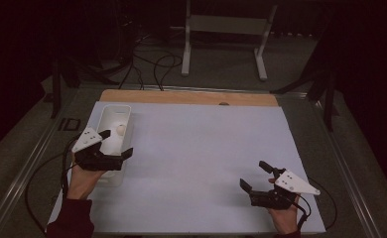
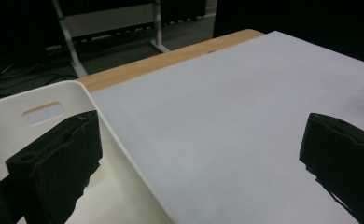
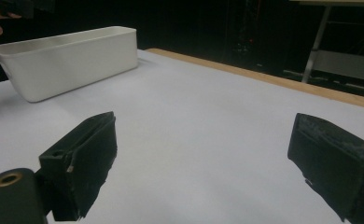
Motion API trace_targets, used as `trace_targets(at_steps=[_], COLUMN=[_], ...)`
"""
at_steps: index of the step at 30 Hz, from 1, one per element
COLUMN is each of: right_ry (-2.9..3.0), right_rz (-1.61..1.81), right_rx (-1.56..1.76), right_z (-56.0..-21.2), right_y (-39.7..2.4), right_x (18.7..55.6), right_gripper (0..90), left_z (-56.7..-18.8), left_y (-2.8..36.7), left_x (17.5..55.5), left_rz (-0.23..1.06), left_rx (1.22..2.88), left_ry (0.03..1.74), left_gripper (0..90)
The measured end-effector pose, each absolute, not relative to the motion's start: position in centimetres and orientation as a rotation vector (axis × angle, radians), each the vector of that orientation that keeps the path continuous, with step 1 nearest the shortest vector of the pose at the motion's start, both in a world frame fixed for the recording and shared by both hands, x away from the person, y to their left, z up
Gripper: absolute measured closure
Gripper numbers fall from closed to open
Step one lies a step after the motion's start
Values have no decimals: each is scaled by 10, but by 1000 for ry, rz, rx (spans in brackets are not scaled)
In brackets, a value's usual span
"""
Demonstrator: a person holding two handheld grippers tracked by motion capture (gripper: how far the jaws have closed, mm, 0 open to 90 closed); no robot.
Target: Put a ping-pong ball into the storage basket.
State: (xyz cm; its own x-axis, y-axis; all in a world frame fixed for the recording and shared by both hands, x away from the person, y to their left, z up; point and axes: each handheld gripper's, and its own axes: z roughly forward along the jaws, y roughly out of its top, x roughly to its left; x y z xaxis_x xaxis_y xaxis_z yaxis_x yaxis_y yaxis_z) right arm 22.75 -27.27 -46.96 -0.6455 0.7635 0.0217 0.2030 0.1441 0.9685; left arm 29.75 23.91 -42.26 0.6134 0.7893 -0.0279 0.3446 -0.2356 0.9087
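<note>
1. The long white plastic bin [image 1: 113, 115] stands at the left edge of the pale grey tabletop [image 1: 196, 148].
2. A small round cream-coloured object [image 1: 120, 129], perhaps a ball, lies inside the bin.
3. The left gripper [image 1: 116, 143] hangs over the bin's near end, released, one jaw inside the bin.
4. The right gripper [image 1: 255, 174] hovers near the front right corner, released and empty, well apart from the bin.

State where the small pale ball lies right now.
In the high view, the small pale ball lies inside the white tub at the table's left edge, just beyond the open left gripper.
</note>
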Motion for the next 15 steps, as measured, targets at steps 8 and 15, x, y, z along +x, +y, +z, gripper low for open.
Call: trace_targets(at_steps=[8,15], right_ry=[1946,1950], right_rz=[1522,1520], right_rx=[924,924], right_z=[-470,-470], right_y=[-272,-272], right_x=[230,232], right_gripper=[74,74], left_z=[-431,-436], left_y=[238,239], left_x=[290,283], left_rz=[554,557], left_rx=[1826,1814], left_ry=[892,875], left_gripper=[0,0])
